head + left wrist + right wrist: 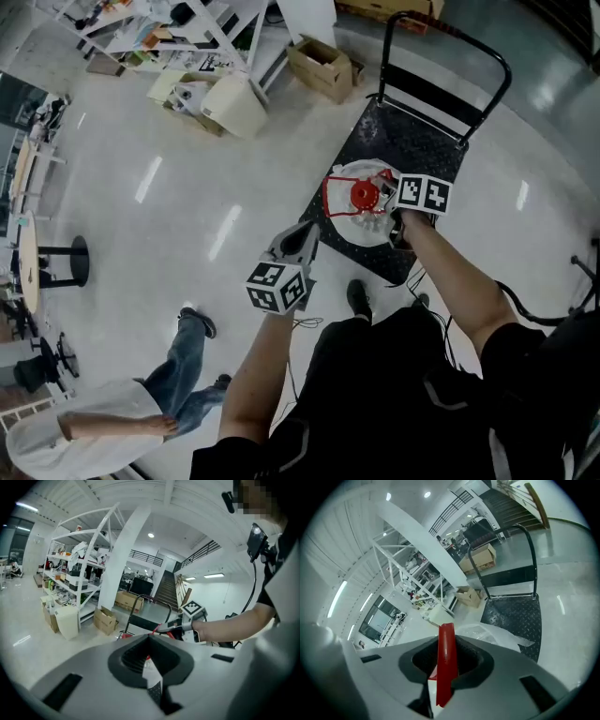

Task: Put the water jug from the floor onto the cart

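Item: water jug. Clear plastic body, red cap, thin red carrying handle. Location: over the near end of the cart, within the outline of its deck as seen from the head view. Whether its base rests on the deck or hangs just above it cannot be told.

Item: cart. Black platform type with a checker-plate deck and a black tubular push bar upright at the far end. It stands on a pale glossy floor. The rest of the deck beyond the jug is bare.

Item: right hand-held gripper. Its jaws are closed on the red handle, which runs as a flat strip between the pads in the right gripper view. It reaches in from the right side of the jug, pointed downward.

Item: left hand-held gripper. Its jaws are drawn together with nothing between them. It sits just off the cart's near left corner, apart from the jug and aimed toward it.

Surroundings: a cardboard box on the floor beyond the cart's left side. A white bin and a white shelving rack stand further left. A second person in jeans stands at lower left, well apart from the cart.
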`<state>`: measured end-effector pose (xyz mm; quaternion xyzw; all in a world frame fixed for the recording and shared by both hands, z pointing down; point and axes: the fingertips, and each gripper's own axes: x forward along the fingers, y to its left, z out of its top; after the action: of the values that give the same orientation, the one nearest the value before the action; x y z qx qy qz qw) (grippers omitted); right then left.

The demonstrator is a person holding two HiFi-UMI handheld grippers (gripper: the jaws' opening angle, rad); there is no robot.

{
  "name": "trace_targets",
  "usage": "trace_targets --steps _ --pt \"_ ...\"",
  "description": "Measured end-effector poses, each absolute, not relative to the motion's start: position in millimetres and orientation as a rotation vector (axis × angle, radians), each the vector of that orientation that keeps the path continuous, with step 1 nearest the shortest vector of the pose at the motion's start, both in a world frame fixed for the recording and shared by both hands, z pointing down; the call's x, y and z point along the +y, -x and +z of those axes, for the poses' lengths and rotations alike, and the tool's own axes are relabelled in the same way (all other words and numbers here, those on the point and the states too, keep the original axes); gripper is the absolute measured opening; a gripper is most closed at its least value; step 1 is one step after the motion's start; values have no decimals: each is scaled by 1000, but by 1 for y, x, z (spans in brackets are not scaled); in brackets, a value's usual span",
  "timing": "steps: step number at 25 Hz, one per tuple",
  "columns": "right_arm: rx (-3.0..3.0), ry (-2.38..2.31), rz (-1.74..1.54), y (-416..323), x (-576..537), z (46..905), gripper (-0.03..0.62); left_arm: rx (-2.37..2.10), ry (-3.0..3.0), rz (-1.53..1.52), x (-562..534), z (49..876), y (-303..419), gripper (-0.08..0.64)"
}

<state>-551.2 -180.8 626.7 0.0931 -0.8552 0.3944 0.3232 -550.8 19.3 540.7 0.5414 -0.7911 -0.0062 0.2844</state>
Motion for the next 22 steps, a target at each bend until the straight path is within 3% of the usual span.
trace_targets --steps 16,22 --pt "-2117 -216 1014 631 -119 710 75 -2090 -1365 -39 52 571 580 -4" --pt "-2122 -256 1029 626 -140 723 75 -2072 -1331 -34 59 589 585 -5"
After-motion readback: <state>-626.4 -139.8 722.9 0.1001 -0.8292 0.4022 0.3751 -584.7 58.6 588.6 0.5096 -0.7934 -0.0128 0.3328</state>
